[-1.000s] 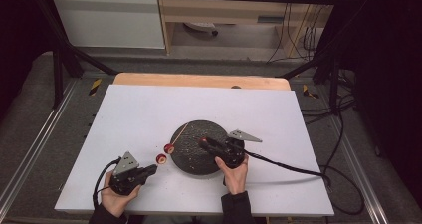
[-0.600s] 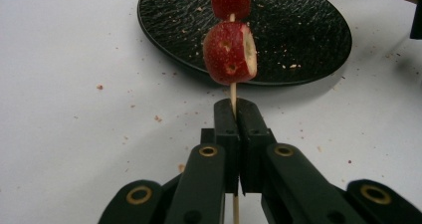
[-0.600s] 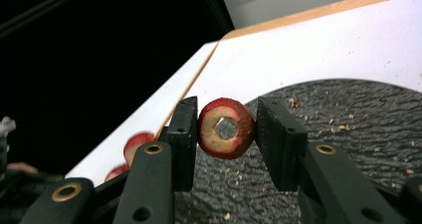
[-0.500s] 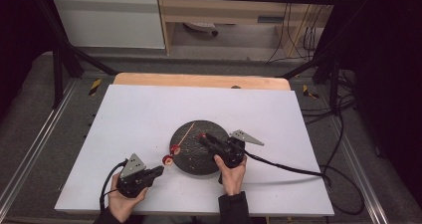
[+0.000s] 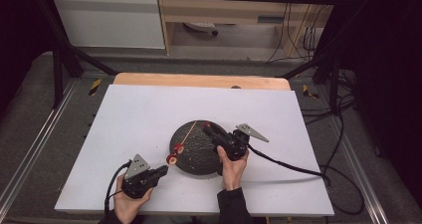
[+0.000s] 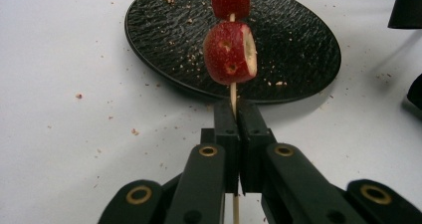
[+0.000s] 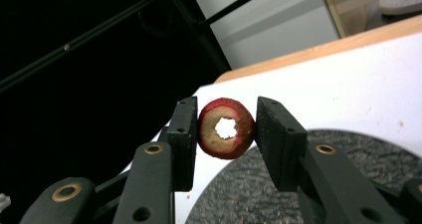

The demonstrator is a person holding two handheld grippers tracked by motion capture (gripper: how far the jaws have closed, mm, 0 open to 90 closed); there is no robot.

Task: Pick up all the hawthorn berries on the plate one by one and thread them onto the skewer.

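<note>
The flat white table top (image 5: 149, 114) is bright, and the room around it is very dark. The round black bumpy plate (image 6: 164, 30) looks sharp. The close black jaws look a bit fuzzy.

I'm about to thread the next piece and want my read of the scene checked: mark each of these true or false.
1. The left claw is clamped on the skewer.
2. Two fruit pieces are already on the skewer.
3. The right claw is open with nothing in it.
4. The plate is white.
1. True: the left claw is shut on the wooden skewer.
2. True: two red fruit pieces sit on it, above the black plate.
3. False: the right claw is shut on a cored red fruit ring.
4. False: the plate is black and textured; the table under it is white.
</note>
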